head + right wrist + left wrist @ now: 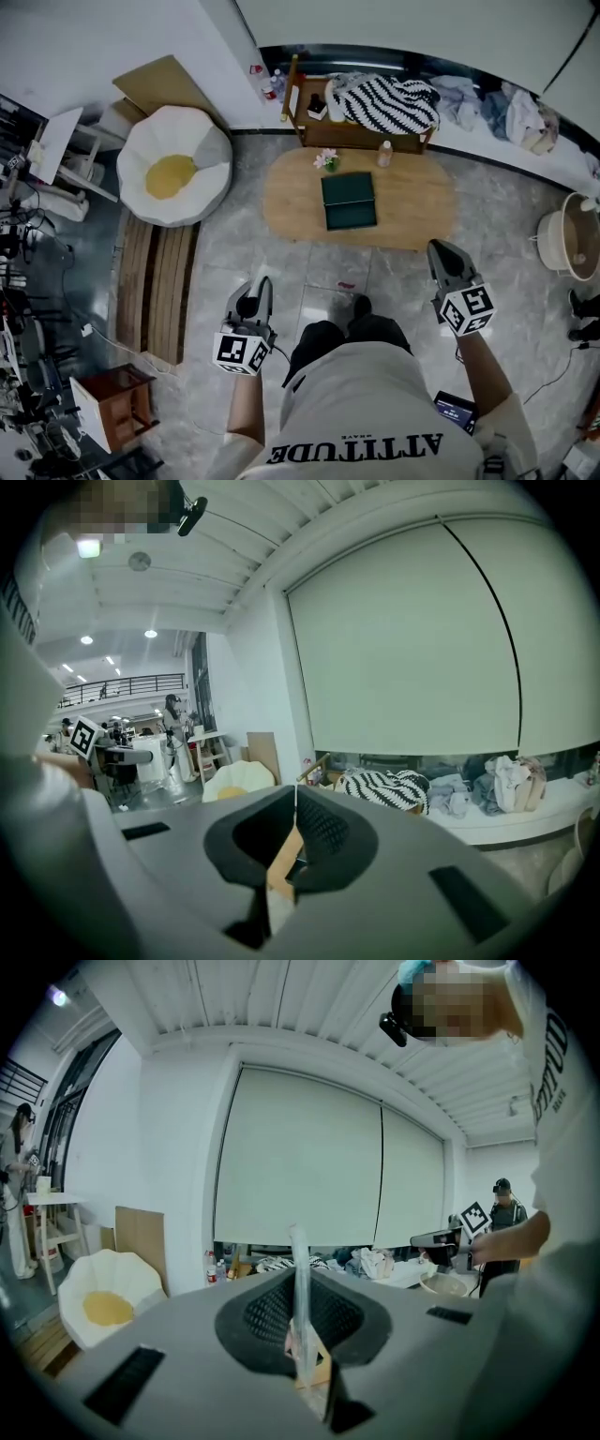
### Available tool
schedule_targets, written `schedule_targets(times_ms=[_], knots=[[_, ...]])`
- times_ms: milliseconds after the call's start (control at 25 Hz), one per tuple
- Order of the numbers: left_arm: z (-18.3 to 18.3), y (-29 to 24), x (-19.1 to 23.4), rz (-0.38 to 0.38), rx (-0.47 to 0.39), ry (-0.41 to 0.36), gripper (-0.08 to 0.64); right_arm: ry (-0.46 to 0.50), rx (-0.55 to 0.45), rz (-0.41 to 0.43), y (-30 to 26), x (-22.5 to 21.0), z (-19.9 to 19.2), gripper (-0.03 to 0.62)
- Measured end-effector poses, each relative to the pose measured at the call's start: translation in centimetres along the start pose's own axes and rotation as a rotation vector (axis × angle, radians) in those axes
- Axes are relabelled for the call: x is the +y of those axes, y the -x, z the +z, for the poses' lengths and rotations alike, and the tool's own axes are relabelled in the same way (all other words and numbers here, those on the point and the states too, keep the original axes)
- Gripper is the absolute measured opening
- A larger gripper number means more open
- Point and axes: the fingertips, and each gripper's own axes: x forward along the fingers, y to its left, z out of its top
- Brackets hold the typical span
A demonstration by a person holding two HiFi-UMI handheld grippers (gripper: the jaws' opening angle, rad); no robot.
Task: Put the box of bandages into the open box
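Looked down past a white shirt (375, 412) and dark trousers (323, 339). Held the left tongs (265, 283) low over the grey floor (281, 244), pressed together with nothing pinched. Held the right tongs (439, 247) a little further forward, likewise pressed together and empty. Had both well apart from the tabletop (422, 202). Saw, off to the left, a small wooden stool (117, 398), then slats (155, 281) lying on the floor, then a white cushion seat (187, 141) with a yellow centre. Found the oval wooden tabletop ahead, with a dark green box (349, 200) lying flat near its middle. Could not tell the bandages from it at this size, nor whether its lid stood open. Noted pink flowers (327, 159) just beyond the box's left corner and a small bottle (384, 153) near the far edge. Spotted behind that a wooden rack (361, 136) carrying a striped cloth (386, 100), and clothes (487, 103) heaped along the ledge by the wall.
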Motion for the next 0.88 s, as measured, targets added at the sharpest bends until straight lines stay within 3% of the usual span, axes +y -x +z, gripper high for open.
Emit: schedule_targets(times_ms=[560,880], knots=[[0.0,-7.7,2.4,-0.077,0.033,-0.027,0.035,-0.033,0.034,-0.06,-3.7,-2.2,-0.5,0.021],[-0.2,-15.5,5.6,-0.206,0.063,-0.104,0.035,-0.022,0.048,-0.161,-7.3,-3.2,-0.3,0.021]])
